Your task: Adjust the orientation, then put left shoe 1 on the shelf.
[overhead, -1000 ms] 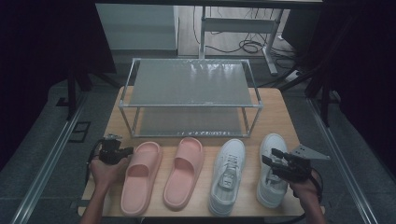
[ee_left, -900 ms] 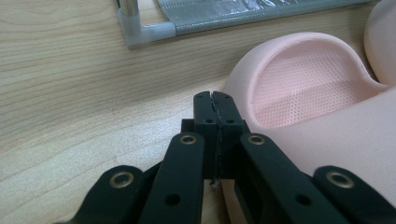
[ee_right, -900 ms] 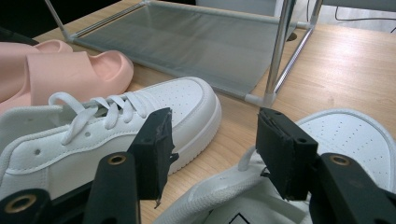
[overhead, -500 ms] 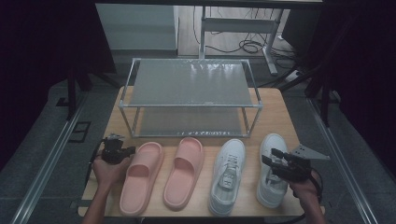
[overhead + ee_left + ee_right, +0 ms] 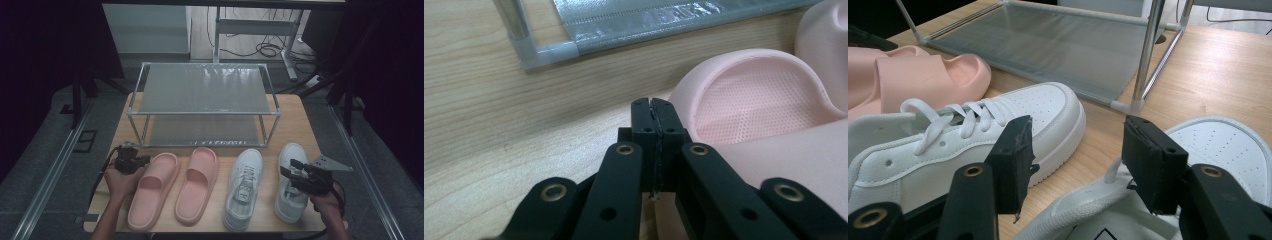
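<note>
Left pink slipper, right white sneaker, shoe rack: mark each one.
left pink slipper (image 5: pixel 150 192): high view, on its strap.
right white sneaker (image 5: pixel 294 156): high view, on its toe cap.
shoe rack (image 5: pixel 202 90): high view, on its top shelf.

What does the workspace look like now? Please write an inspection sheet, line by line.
Surface: wooden table, bare wood at the edges.
Job's things: two pink slippers, left slipper and right slipper; two white sneakers, left sneaker and right sneaker, in a row in front of a two-level shoe rack with nothing on it.
Clutter: nothing seen.
Grippers: left tongs shut, holding nothing, beside the left slipper's toe; right tongs open above the right sneaker.
Cables: one trails from the left tongs; more on the floor behind.
Surroundings: dark; desk legs behind the table.
</note>
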A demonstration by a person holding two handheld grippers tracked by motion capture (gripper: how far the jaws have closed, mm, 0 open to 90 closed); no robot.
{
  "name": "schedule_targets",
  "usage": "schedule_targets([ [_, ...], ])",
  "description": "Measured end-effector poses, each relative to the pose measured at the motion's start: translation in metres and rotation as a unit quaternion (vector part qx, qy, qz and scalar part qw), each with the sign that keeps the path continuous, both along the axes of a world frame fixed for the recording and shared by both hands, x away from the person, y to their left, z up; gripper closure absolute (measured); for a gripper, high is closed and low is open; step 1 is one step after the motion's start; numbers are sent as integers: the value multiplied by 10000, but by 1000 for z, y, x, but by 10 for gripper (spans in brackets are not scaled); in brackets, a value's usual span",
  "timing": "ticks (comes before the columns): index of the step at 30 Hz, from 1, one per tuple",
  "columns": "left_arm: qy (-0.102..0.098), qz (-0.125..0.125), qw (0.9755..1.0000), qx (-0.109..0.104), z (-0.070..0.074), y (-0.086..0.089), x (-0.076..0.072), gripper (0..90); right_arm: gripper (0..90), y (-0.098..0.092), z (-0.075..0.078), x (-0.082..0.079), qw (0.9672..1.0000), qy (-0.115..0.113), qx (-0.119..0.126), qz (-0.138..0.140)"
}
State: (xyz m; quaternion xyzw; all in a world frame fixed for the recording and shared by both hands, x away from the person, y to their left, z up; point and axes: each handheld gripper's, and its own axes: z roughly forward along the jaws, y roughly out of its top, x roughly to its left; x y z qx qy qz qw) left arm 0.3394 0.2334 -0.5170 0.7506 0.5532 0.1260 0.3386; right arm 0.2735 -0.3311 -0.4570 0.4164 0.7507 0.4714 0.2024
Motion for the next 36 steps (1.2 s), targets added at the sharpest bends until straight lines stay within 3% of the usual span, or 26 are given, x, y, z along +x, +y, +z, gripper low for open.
schedule_targets([
  [8,-180,98,9997,-139,10,14,-13,898,463,-3,2,-1,10000,-40,22,-31],
  [22,-822,240,9961,-194,40,46,-73,894,463,-2,3,-2,10000,-48,28,-33],
  [28,-1043,121,9943,-191,48,40,-106,886,463,-1,3,-2,10000,-51,33,-22],
  [31,-1081,59,9938,-235,50,36,-116,869,463,0,4,-3,10000,-68,18,-7],
  [36,-1112,-97,9930,-385,52,21,-132,776,463,-2,4,-3,10000,-66,35,-42],
])
